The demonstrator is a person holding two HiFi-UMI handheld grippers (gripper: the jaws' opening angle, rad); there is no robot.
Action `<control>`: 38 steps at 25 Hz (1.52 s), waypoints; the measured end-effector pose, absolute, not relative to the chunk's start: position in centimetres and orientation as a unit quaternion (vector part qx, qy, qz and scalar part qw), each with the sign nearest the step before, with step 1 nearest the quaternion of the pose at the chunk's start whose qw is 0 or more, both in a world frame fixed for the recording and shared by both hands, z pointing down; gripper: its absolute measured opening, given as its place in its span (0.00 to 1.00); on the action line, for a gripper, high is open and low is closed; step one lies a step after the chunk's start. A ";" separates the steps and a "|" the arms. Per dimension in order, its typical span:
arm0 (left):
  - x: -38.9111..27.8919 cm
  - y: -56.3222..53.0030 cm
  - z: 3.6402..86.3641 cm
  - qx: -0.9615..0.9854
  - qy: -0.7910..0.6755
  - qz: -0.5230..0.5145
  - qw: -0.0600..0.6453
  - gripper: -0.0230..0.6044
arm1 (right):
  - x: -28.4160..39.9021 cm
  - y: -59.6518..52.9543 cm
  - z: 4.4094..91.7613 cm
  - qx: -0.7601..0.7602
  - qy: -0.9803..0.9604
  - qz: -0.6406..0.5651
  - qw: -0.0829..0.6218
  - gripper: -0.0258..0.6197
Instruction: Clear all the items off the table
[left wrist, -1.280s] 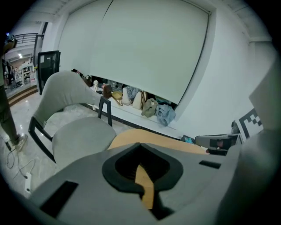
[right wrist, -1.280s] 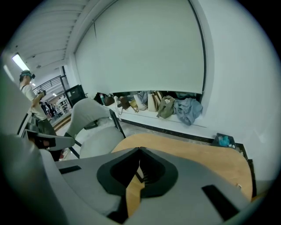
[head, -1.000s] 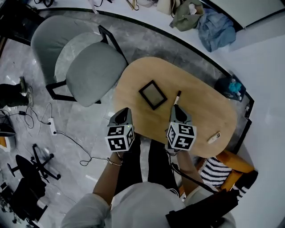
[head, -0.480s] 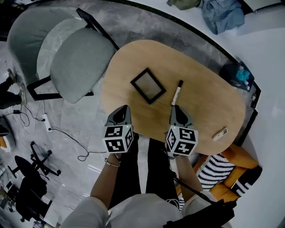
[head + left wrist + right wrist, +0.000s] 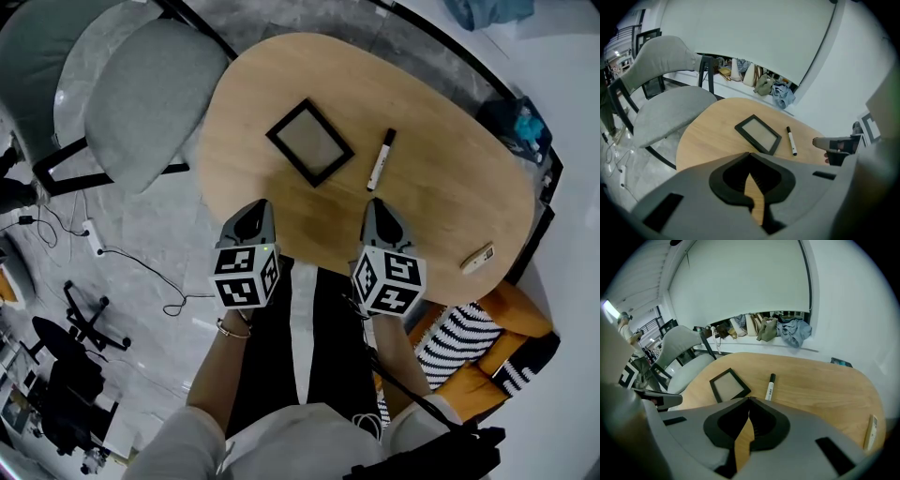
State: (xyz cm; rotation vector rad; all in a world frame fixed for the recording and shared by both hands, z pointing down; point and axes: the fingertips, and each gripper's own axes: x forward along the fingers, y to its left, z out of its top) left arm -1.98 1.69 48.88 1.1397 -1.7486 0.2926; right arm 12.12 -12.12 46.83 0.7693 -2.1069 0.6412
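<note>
Black frame (image 5: 310,142), tan table (image 5: 441,178)

Grey marble floor (image 5: 187,246); grey chair (image 5: 150,94) beside oval wooden table (image 5: 450,178).

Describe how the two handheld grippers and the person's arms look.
Both the left gripper and the right gripper are grey wedge-shaped shells, black-lined between the jaws. Each carries a white cube with black square markers. A thin bracelet circles the left wrist; a black cable runs along the right arm. The sleeves are pale.
</note>
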 end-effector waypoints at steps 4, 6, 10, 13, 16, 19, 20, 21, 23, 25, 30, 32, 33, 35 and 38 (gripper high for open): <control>-1.5 1.5 49.0 0.472 -0.720 0.121 0.494 0.05 | 12.5 -12.3 46.9 0.304 -0.831 0.251 0.392 0.08; -1.2 1.2 49.0 0.474 -0.720 0.120 0.492 0.05 | 12.6 -12.4 46.9 0.304 -0.832 0.250 0.391 0.08; -0.9 1.3 49.2 0.474 -0.720 0.119 0.492 0.05 | 12.3 -12.7 46.9 0.304 -0.837 0.250 0.381 0.08; -0.6 1.5 49.6 0.473 -0.720 0.118 0.494 0.05 | 11.8 -13.0 46.9 0.298 -0.842 0.253 0.371 0.08; -0.5 2.0 50.1 0.470 -0.720 0.117 0.496 0.05 | 11.0 -13.2 47.3 0.284 -0.848 0.256 0.366 0.08; -0.7 2.5 50.7 0.466 -0.721 0.116 0.499 0.05 | 9.9 -13.5 47.6 0.270 -0.854 0.254 0.365 0.09; -0.8 2.7 50.8 0.463 -0.722 0.114 0.501 0.05 | 9.4 -13.7 47.6 0.265 -0.856 0.252 0.365 0.09; -0.9 2.9 51.0 0.460 -0.723 0.112 0.502 0.05 | 8.9 -13.8 47.7 0.259 -0.859 0.249 0.365 0.12; -1.1 3.2 51.4 0.455 -0.726 0.108 0.504 0.05 | 8.0 -14.1 48.0 0.248 -0.862 0.245 0.368 0.23; -1.3 3.4 51.7 0.452 -0.727 0.106 0.506 0.05 | 7.2 -14.3 48.3 0.235 -0.866 0.241 0.371 0.25; -1.9 3.8 52.5 0.441 -0.731 0.100 0.511 0.05 | 5.2 -14.8 49.2 0.196 -0.875 0.221 0.385 0.32; -2.3 3.9 52.7 0.436 -0.734 0.098 0.512 0.05 | 4.4 -15.1 49.6 0.179 -0.877 0.211 0.392 0.32; -2.5 3.9 52.8 0.434 -0.735 0.097 0.512 0.05 | 4.0 -15.3 49.8 0.170 -0.878 0.206 0.397 0.32; -2.8 4.0 53.1 0.430 -0.737 0.095 0.513 0.05 | 3.2 -15.4 50.4 0.150 -0.879 0.196 0.409 0.32; -3.4 4.2 53.4 0.424 -0.739 0.092 0.516 0.05 | 2.0 -15.4 51.6 0.119 -0.879 0.175 0.428 0.32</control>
